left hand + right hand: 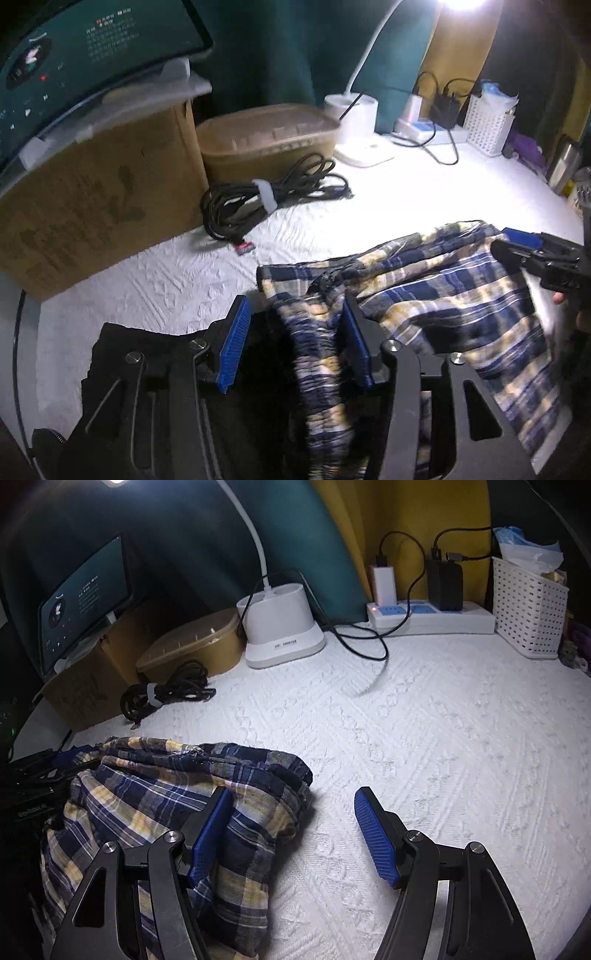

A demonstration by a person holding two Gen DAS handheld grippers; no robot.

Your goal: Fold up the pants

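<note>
Left gripper [295,339]: fingers set fairly wide, a bunched ridge of the plaid pants [424,295] running up between the pads. The cloth touches the right-hand pad; a dark gap shows at the other, so I judge no pinch. Right gripper [295,834]: fingers spread wide, holding nothing. One pad [210,834] sits over the pants' edge, the other over bare cover.

Pants [177,812] lie crumpled on the white textured bench cover [443,757], near edge, mostly toward my left side. Multiple layers bunched, not flat.

Risks:
- Close left now and I likely grab several layers at once, so the fold drags the whole heap instead of one edge.
- The right fingers straddle the hem's edge; closing here could catch only a sliver of fabric and slip on lift.
- Cable bundle [266,199] and lamp base [280,627] sit behind the pants. A wide sweep to spread the fabric could snag the cable.
- The two tools are close; crossing paths could clash.

Hard to read:
- Waistband vs. leg ends: can't tell, too rumpled.
- The pants' near part runs under both tools and out of frame.
- Left view is motion-blurred, fabric detail smeared.
- In the left view the right tool is cut by the frame edge.
</note>
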